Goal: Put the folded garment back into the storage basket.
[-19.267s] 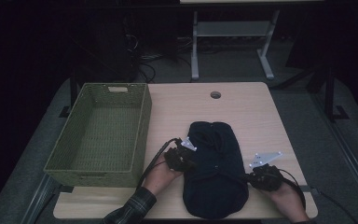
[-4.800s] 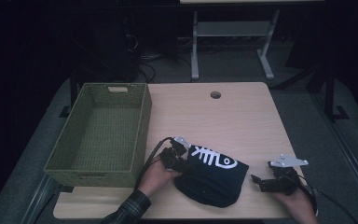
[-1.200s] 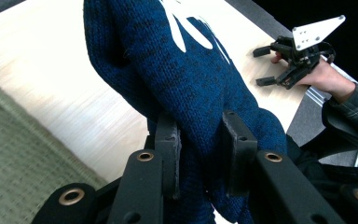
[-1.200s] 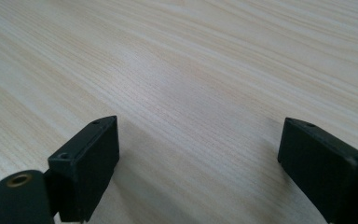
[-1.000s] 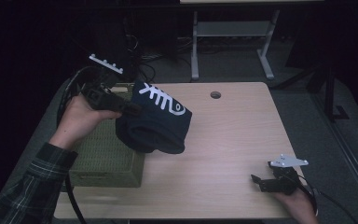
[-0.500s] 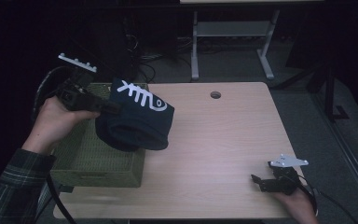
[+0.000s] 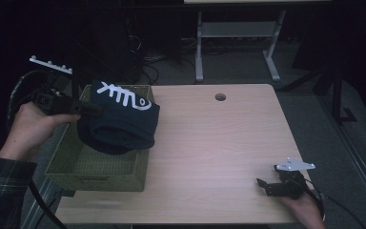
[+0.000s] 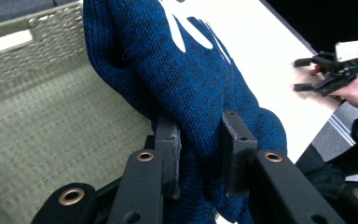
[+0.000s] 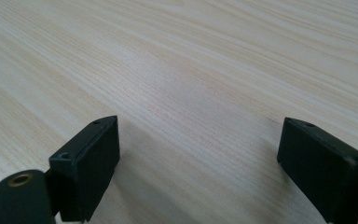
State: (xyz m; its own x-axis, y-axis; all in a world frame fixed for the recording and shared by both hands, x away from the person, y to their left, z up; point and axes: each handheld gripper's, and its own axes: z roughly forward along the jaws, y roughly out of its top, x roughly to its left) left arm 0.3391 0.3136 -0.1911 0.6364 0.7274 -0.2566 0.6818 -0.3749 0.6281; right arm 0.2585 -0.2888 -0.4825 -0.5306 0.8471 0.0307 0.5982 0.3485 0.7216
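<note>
A folded dark blue knit sweater [image 7: 119,121] with a white fishbone print hangs in the air over the green woven basket [image 7: 74,164] at the table's left. My left gripper [image 7: 93,110] is shut on its edge, and in the left gripper view the blue sweater [image 8: 186,79] is bunched between the two black pads [image 8: 170,156], above the basket's floor [image 8: 42,135]. My right gripper [image 7: 262,186] rests at the table's front right corner, open. In the right gripper view its jaws [image 9: 198,163] stand wide apart over bare wood.
The light wooden table [image 7: 219,143] has a round cable hole [image 7: 220,97] near its far edge. A metal stand [image 7: 236,43] and cables lie on the dark floor beyond. The person's other hand with the right gripper [image 8: 328,74] appears far off in the left gripper view.
My left gripper has carried the sweater further left, so that it now hangs over the basket. The right gripper has stayed where it was.
</note>
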